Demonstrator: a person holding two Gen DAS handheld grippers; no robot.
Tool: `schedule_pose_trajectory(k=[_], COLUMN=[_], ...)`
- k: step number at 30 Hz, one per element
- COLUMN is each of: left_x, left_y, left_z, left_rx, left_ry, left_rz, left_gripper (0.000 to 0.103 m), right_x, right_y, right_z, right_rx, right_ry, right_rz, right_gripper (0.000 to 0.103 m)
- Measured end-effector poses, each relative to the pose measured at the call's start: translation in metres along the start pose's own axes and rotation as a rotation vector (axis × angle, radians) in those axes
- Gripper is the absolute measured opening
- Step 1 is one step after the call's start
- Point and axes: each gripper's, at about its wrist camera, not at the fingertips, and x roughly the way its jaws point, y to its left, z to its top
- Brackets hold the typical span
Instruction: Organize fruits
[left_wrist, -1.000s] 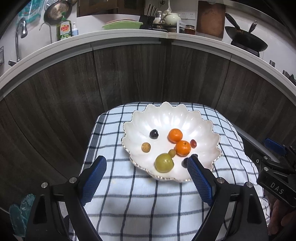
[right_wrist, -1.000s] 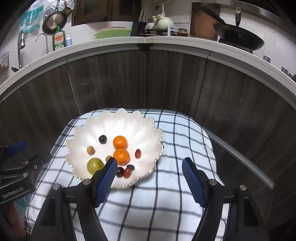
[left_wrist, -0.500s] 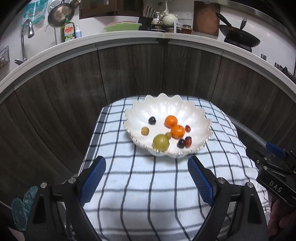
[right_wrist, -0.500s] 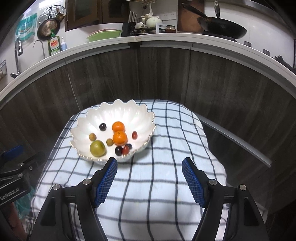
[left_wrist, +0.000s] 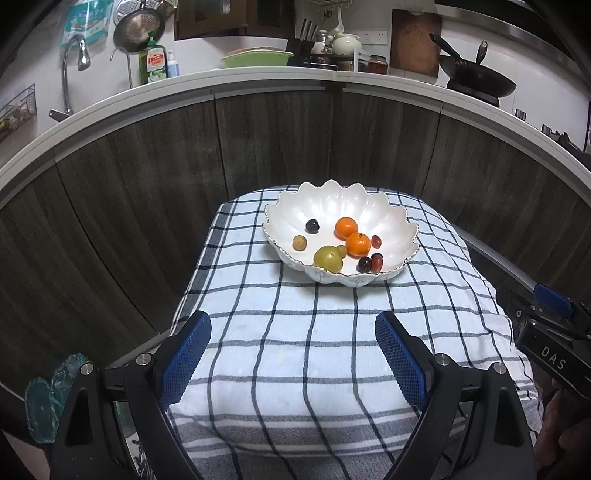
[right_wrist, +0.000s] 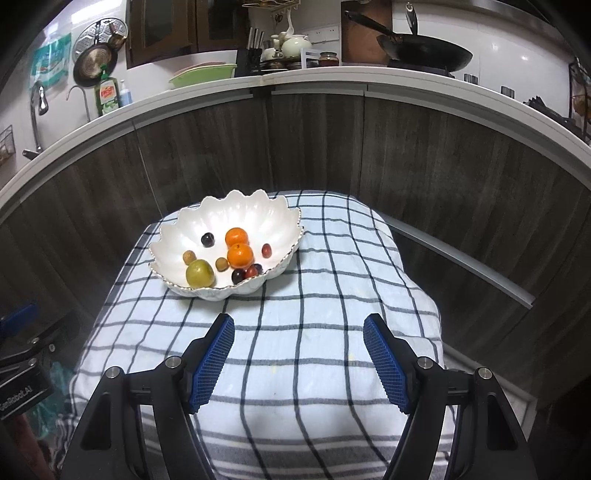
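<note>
Fruits (left_wrist: 340, 245) are sitting together in the scalloped bowl (left_wrist: 397, 221) on the checked cloth (left_wrist: 295, 332); we are holding both left tongs (left_wrist: 291, 354) and right tongs (right_wrist: 299, 354) wide, empty, well short, judging nothing needs moving.

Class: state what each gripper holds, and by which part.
Nothing: left gripper and right gripper are both open and empty above the checked cloth.

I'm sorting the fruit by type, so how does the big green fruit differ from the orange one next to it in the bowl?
The green fruit is yellowish green; the orange fruit is bright orange. The green fruit looks somewhat larger than the orange fruit. The green fruit sits nearer the bowl's front rim, while the orange fruit lies closer to the middle, beside a second orange one. Both are round and rest loose in the white scalloped bowl, untouched.
</note>
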Motion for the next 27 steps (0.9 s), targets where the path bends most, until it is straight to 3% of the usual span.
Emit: schedule_pose_trajectory(k=[18,23,27], left_x=[-0.032,-0.038,-0.04], left_y=[-0.001,-0.001,0.0], left_z=[-0.012,-0.012,-0.012], left_rx=[0.01,0.005,0.0], left_ry=[-0.075,-0.096,-0.103], left_rz=[0.016,0.037,0.048], left_gripper=[0.093,0.101,0.102], right_x=[-0.036,-0.039,-0.042], right_y=[-0.002,-0.003,-0.003], right_z=[-0.015,-0.014,-0.014], right_rx=[-0.014,-0.011,-0.011], right_ry=[-0.049,-0.055,-0.068], right_rz=[-0.019,-0.025,-0.035], right_gripper=[0.073,0.073,0.085])
